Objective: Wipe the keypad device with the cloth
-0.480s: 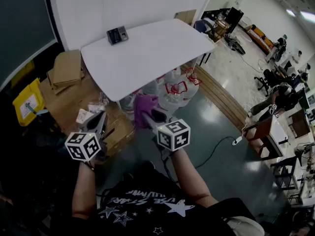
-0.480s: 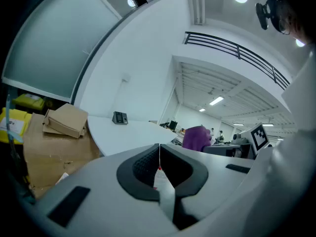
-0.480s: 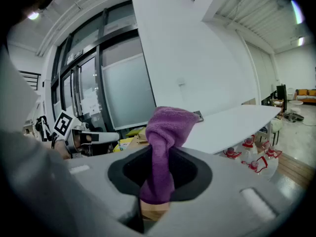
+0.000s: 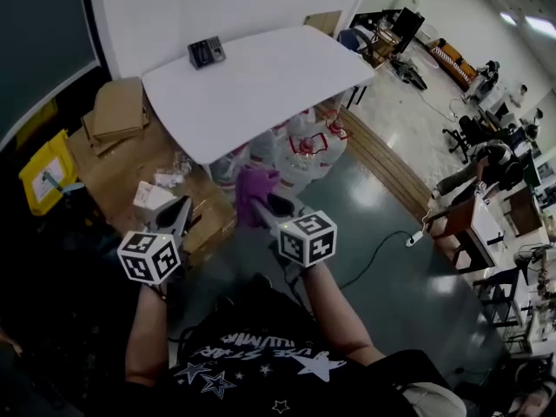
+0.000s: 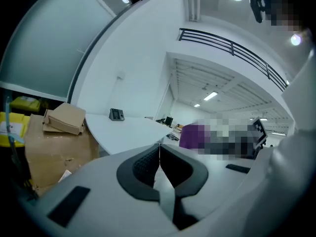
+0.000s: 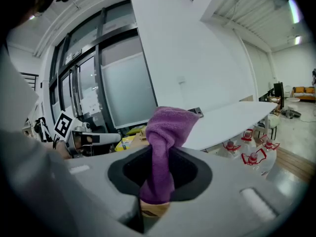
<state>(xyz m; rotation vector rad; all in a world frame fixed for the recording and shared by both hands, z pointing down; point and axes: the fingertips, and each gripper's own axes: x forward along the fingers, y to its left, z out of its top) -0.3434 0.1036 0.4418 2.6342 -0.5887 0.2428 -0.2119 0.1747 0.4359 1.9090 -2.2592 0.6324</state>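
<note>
Cloth (image 6: 165,132), purple and fuzzy, clamped between the fingers (image 6: 195,174) of the right gripper (image 4: 258,205). Bunched end standing up past the tips and folded over to the right in the right gripper view. Held low and near, just ahead of the person's chest, above the dark green floor (image 4: 391,215).

Left gripper (image 4: 180,217) alongside on the left, a little apart from the right one. Fingers (image 5: 140,164) pressed together with only a thin seam showing and nothing between them. Marker cubes at the near end of each gripper, forearms reaching up to them from the bottom of the head view.

Past the grippers, on the floor: clear water bottles (image 4: 300,155) with red caps and handles, grouped by the near edge of the bench (image 4: 269,81). Left of those, cardboard boxes (image 4: 117,111) and flattened sheets with scraps of paper on top. Farther left, a yellow container (image 4: 45,176). On the right, a pale cable (image 4: 382,254) trailing over the floor.

White bench farther off, well apart from both grippers.

Keypad device (image 4: 206,52), small and dark, at the far left corner of the bench, close to the white wall. Well apart from the cloth, untouched by either gripper.

Far right: an open room with desks and chairs (image 4: 473,224).
</note>
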